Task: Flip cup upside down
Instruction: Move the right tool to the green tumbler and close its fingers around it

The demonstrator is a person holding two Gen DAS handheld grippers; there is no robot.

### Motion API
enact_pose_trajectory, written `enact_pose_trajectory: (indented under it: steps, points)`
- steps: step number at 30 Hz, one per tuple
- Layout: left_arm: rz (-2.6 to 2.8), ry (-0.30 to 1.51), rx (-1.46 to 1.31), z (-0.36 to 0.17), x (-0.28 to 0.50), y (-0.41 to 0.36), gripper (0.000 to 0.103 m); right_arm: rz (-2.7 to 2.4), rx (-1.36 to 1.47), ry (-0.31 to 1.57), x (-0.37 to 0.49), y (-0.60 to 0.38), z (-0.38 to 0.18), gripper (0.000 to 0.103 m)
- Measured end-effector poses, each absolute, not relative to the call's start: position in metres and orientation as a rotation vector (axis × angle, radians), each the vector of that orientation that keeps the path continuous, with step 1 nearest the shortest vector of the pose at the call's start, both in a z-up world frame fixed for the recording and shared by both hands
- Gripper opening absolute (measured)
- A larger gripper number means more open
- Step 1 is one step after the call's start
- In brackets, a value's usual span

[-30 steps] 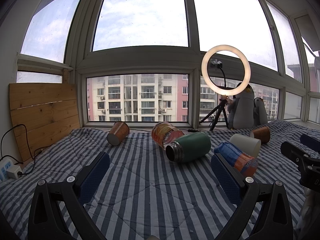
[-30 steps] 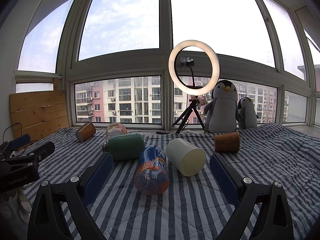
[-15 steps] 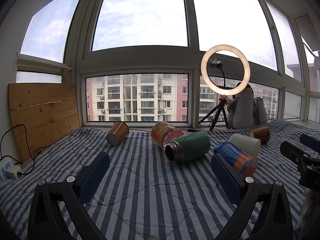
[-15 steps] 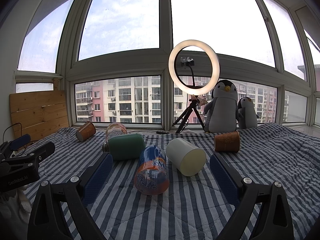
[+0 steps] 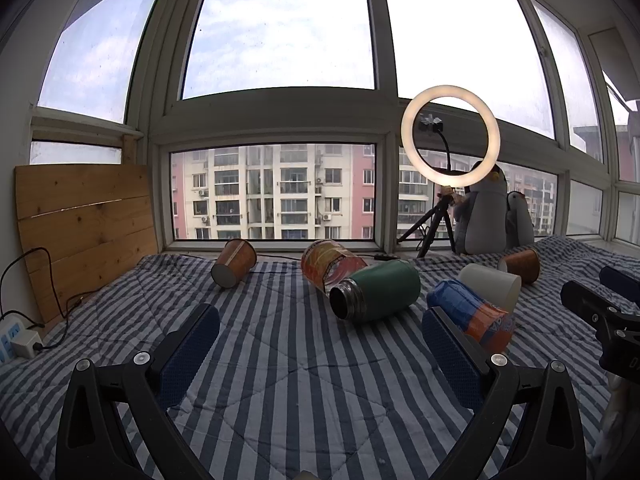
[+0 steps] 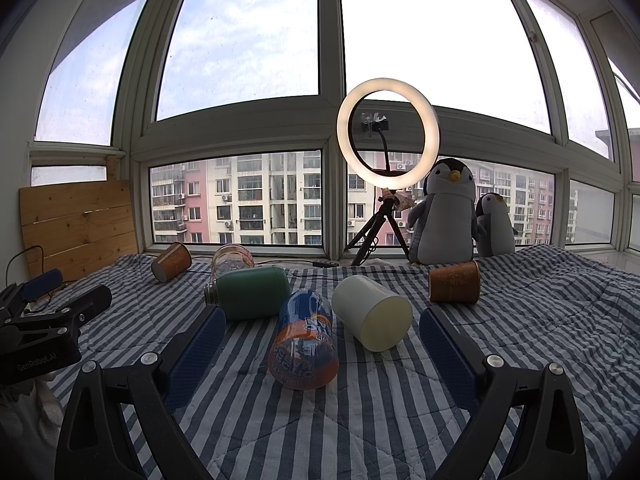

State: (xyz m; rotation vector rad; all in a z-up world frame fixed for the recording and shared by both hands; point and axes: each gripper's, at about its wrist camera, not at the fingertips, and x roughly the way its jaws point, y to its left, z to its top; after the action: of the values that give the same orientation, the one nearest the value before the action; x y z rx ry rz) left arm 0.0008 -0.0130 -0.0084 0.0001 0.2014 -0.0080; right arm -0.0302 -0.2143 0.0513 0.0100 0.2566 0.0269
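Several cups lie on their sides on a striped blanket. A green bottle lies in the middle, mouth toward me, with a clear orange-printed cup behind it. A blue and orange cup and a cream cup lie in front of my right gripper. Brown paper cups lie at the back left and right. My left gripper is open and empty, short of the green bottle. My right gripper is open and empty, with the blue cup between its fingers' line.
A lit ring light on a tripod and two penguin plush toys stand at the window. A wooden board leans at the left, with a power strip and cable below it.
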Motion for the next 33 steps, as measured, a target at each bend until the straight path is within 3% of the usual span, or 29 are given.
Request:
enact_pose_trajectory:
  steps: [5,14,28,30,33]
  points:
    - [-0.015,0.222,0.003,-0.009,0.005,-0.013,0.103,0.028,0.01,0.259,-0.029,-0.215,0.052,0.096]
    - [-0.101,0.439,0.059,-0.009,0.05,-0.02,0.103,0.06,0.052,0.326,-0.017,-0.22,0.043,0.096]
    - [-0.236,0.594,0.287,0.034,0.15,-0.063,0.103,0.235,0.177,0.577,0.054,-0.24,0.076,0.096]
    - [-0.259,0.622,0.315,0.033,0.169,-0.07,0.102,0.255,0.21,0.614,0.073,-0.244,0.083,0.094]
    - [-0.287,0.671,0.327,0.03,0.198,-0.079,0.102,0.267,0.254,0.663,0.104,-0.244,0.089,0.084]
